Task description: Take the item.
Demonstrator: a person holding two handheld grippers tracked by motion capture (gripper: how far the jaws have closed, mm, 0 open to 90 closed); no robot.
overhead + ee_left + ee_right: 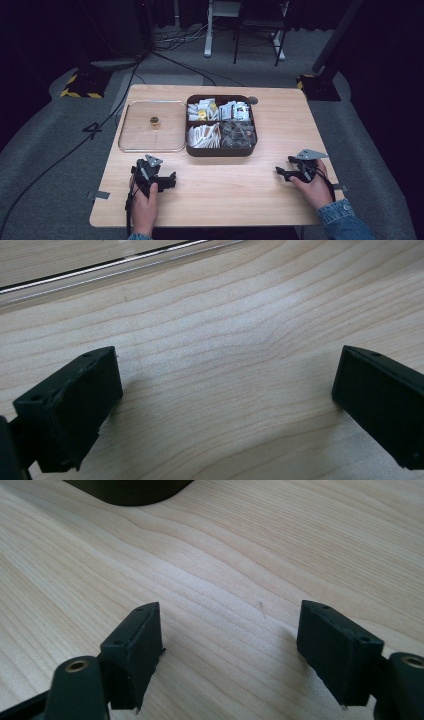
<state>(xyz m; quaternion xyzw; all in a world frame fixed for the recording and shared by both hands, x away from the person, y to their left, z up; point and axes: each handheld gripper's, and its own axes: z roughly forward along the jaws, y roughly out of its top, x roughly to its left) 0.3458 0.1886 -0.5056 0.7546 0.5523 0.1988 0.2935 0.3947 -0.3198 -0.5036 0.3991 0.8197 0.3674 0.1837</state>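
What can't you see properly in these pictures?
- Packets in the brown divided box: high view, too small and blurry to read their labels.
- Small gold knob on the clear lid: high view, too small to show detail.
- Clear lid: left gripper view, cut off by the top edge.
- Box: right gripper view, one dark corner shows; the rest is cut off by the top edge.

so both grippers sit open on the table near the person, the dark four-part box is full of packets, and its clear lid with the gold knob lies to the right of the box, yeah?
Not quite: in the high view the clear lid with its gold knob lies left of the box, not right. The rest holds: left gripper and right gripper rest open on the table.
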